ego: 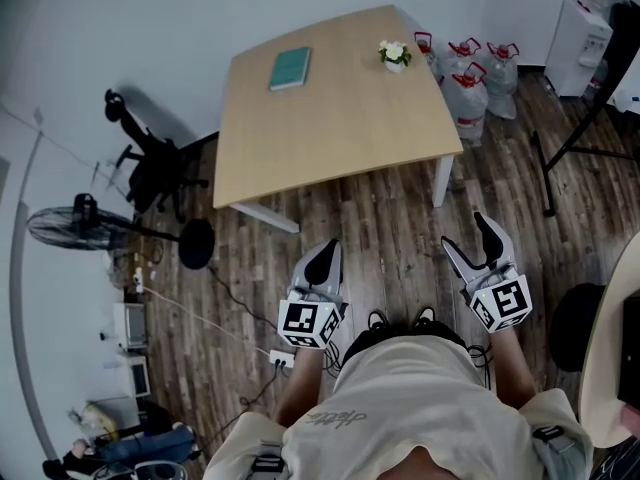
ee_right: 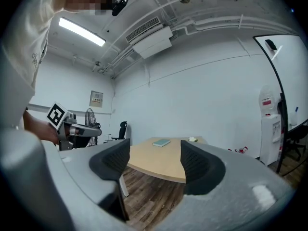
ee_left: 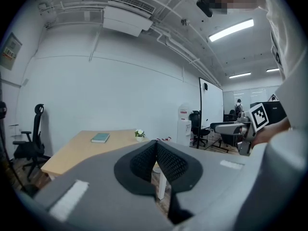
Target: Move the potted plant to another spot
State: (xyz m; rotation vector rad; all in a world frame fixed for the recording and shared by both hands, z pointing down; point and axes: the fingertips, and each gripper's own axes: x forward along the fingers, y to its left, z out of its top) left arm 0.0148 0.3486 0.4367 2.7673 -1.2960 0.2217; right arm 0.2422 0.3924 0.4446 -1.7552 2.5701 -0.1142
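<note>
The potted plant [ego: 394,54], small with white flowers in a white pot, stands near the far right corner of the wooden table [ego: 340,128]. It also shows in the left gripper view as the plant [ee_left: 139,134] and, tiny, in the right gripper view as the plant [ee_right: 193,139]. Both grippers hover over the floor well short of the table. My left gripper [ego: 323,258] [ee_left: 156,144] is shut with nothing in it. My right gripper [ego: 473,240] [ee_right: 154,160] stands open and empty.
A teal book [ego: 290,68] lies on the table's far left part. A black office chair [ego: 150,163] and a floor fan [ego: 75,226] stand to the left. Water jugs [ego: 470,73], a dispenser [ego: 580,43] and a black stand [ego: 570,148] are on the right.
</note>
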